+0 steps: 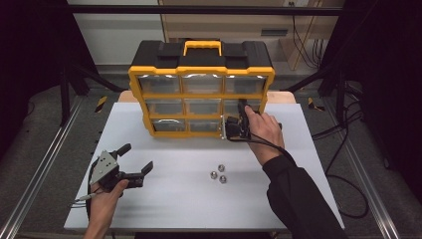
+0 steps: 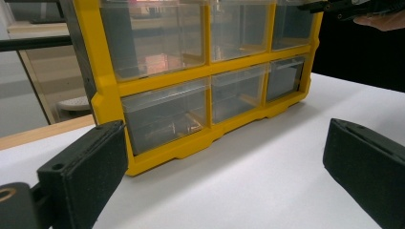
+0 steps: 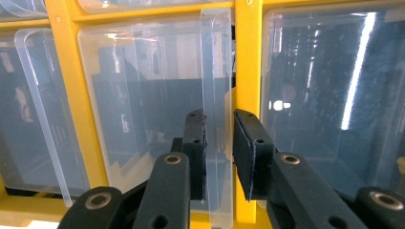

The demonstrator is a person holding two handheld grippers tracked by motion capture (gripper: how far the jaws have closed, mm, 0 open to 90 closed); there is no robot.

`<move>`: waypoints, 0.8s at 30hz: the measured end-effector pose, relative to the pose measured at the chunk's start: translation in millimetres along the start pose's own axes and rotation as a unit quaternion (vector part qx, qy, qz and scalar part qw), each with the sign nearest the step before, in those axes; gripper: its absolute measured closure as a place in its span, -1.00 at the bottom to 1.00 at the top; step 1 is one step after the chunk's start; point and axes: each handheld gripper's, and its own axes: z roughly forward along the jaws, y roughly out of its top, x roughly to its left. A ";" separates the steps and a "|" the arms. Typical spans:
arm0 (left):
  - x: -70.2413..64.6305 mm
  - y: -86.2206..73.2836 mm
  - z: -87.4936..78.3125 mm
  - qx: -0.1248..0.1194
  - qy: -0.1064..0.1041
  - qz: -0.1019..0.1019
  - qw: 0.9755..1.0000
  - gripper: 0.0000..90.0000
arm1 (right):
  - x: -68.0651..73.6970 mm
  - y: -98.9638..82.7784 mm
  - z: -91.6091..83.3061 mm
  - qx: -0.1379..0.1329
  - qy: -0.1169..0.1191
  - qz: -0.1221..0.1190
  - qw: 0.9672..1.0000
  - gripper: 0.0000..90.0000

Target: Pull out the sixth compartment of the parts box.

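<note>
A white table (image 1: 164, 199) carries a yellow drawer cabinet (image 1: 201, 94) at upper centre of the high view. The right gripper (image 3: 219, 143) is clenched on a clear drawer's pull tab (image 3: 217, 95), apparently to slide it out. The left gripper (image 1: 133, 162) rests released at lower left. Three nuts (image 1: 218, 174) lie below the cabinet, likely awaiting the drawer.

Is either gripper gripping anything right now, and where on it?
The right gripper has its fingers around the clear pull tab of a drawer in the yellow organizer. The left gripper holds nothing.
</note>
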 end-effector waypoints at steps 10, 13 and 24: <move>0.1 0.1 -0.2 0.000 0.000 0.000 1.000 -0.97 | 2.0 0.6 0.2 0.003 -0.007 -0.007 1.000 0.69; 0.1 0.1 -0.2 0.000 -0.001 0.000 1.000 -0.97 | 2.5 0.8 0.2 0.003 -0.008 -0.009 1.000 0.70; 0.2 0.2 -0.3 0.000 -0.002 0.000 1.000 -0.97 | 2.9 1.2 -0.6 0.005 -0.008 -0.015 1.000 0.72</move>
